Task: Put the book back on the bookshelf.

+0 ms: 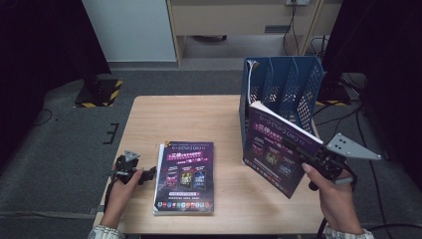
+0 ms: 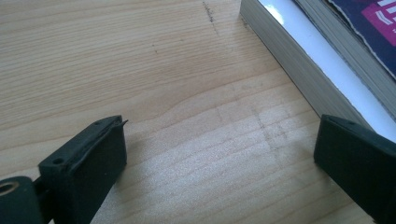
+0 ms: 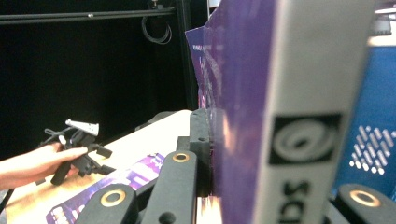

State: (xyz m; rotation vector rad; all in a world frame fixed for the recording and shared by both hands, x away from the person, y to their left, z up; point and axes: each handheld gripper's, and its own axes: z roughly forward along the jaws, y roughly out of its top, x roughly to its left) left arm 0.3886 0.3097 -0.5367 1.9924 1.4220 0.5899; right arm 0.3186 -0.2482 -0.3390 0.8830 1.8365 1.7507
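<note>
Item: thick softcover book (image 1: 278,149), purple-and-dark glossy cover with rows of small pictured panels and pale lettering, white page block, pale spine printed with a black logo square. Location: held off the table (image 1: 184,117) at its right side, tilted on edge, just in front of the blue perforated file rack (image 1: 286,82) that stands at the table's far right corner. Holder: right gripper (image 1: 303,152), jaws clenched on the book's lower edge, a hand wrapped round its body, grey three-cornered plate on top. Companion item: stack of books (image 1: 185,177) with the same cover design, lying flat near the table's front edge (two volumes at least, per the left gripper view). Left gripper (image 1: 149,174): resting in a hand on the table just left of the stack, jaws released and spread wide over bare wood. High view gives the whole layout and the cover face. Right gripper view gives the spine (image 3: 303,112) close up and the pad pressed to the cover, with the other hand and gripper far off. Left gripper view gives the stack's page edges (image 2: 299,70) and the wood grain.
</note>
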